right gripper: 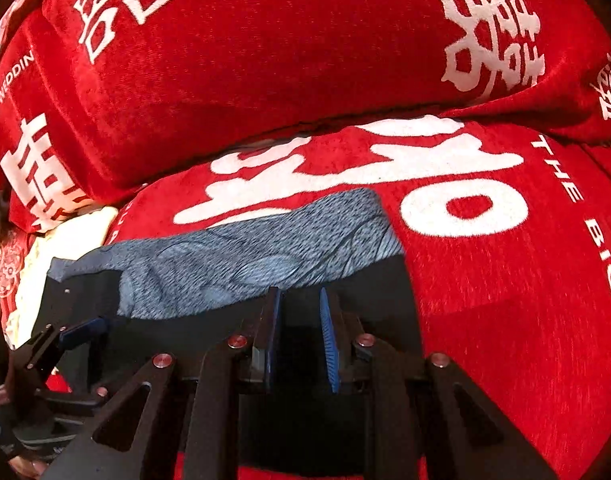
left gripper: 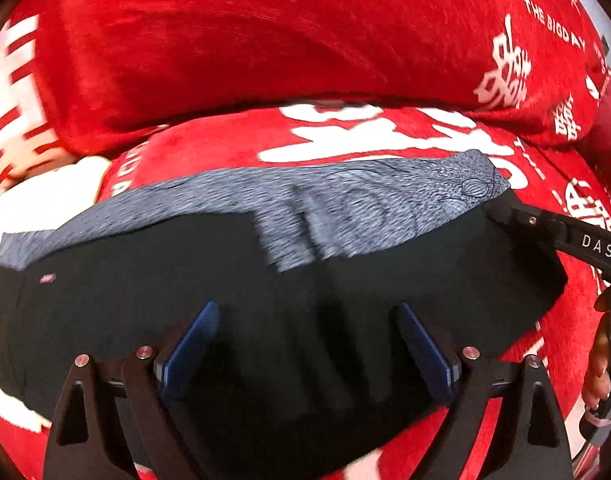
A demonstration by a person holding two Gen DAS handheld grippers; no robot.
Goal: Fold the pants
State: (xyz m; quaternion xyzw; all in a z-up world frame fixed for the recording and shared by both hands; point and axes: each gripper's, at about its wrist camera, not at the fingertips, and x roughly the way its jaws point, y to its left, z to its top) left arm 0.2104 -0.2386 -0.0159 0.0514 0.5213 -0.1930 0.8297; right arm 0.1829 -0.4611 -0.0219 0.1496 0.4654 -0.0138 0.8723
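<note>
The black pants (left gripper: 145, 300) lie spread on a red blanket, with a grey patterned layer (left gripper: 365, 200) showing along their far edge. My left gripper (left gripper: 307, 310) hovers open over the middle of the black cloth, its blue pads wide apart with nothing between them. My right gripper (left gripper: 505, 210) reaches in from the right and pinches the pants' far right corner. In the right wrist view its narrow jaws (right gripper: 300, 300) close on black fabric of the pants (right gripper: 385, 300) just below the grey layer (right gripper: 245, 264). One of the left gripper's fingers (right gripper: 83, 328) shows at the left.
The red blanket (left gripper: 385, 136) with white lettering covers the surface. A thick red bolster (left gripper: 265, 40) rises right behind the pants. A white cloth (left gripper: 45, 200) lies at the left. A person's hand (left gripper: 601, 360) holds the right gripper's handle.
</note>
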